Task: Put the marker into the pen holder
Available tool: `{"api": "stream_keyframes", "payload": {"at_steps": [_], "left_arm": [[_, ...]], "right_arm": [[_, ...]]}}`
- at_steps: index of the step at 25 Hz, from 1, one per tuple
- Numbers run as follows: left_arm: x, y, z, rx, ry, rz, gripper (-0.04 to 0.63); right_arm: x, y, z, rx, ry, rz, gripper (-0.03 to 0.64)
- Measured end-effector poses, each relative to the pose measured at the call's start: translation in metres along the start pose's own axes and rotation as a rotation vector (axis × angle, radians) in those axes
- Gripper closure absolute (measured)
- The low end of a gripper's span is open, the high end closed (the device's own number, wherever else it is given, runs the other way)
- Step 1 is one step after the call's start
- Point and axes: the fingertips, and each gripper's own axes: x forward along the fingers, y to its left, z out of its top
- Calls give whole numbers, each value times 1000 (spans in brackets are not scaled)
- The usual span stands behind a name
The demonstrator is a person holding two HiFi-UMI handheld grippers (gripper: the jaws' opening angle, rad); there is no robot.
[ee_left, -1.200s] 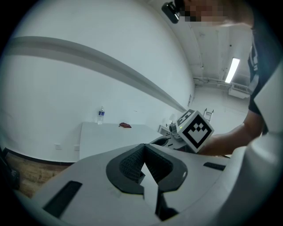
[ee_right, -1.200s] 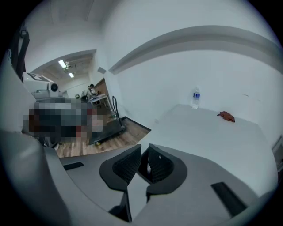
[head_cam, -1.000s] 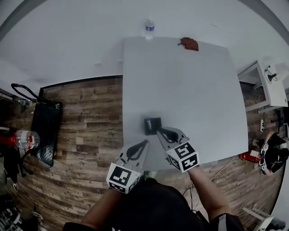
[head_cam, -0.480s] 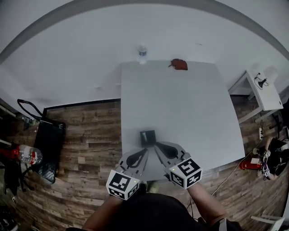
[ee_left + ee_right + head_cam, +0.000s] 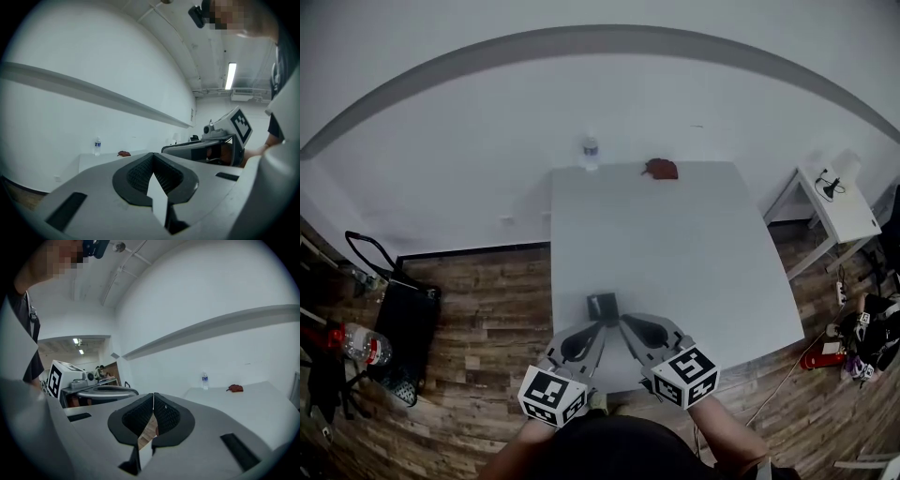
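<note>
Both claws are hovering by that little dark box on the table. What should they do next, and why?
Probably draw both back and rest. The left gripper is shut and empty, the right gripper is closing on nothing, and no marker shows on the white table; whether it sits in the pen holder cannot be seen.

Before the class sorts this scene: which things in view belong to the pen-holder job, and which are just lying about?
For the job:
pen holder
left gripper, jaws together
right gripper, jaws closing, nothing between them
(marker not in view)

Lying about:
water bottle
red-brown thing
black bag on the floor
</note>
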Motion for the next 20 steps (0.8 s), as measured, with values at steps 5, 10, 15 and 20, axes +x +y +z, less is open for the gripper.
{"api": "stream_keyframes", "payload": {"at_steps": [5,10,15,20], "left_arm": [[-7,-13,15,20,-35,-7,589],[-12,-17,12,19,-41,-2,589],[-12,-20,12,18,-46,-1,589],[-11,-24,10,16,-43,-5,589]], "right_arm": [[-14,7,9,-22,-43,-5,601],[-21,12,11,-20,-59,-3,601],[-24,11,11,-21,-64,-10,601],[-26,9,9,-19,-60,-14,601]]}}
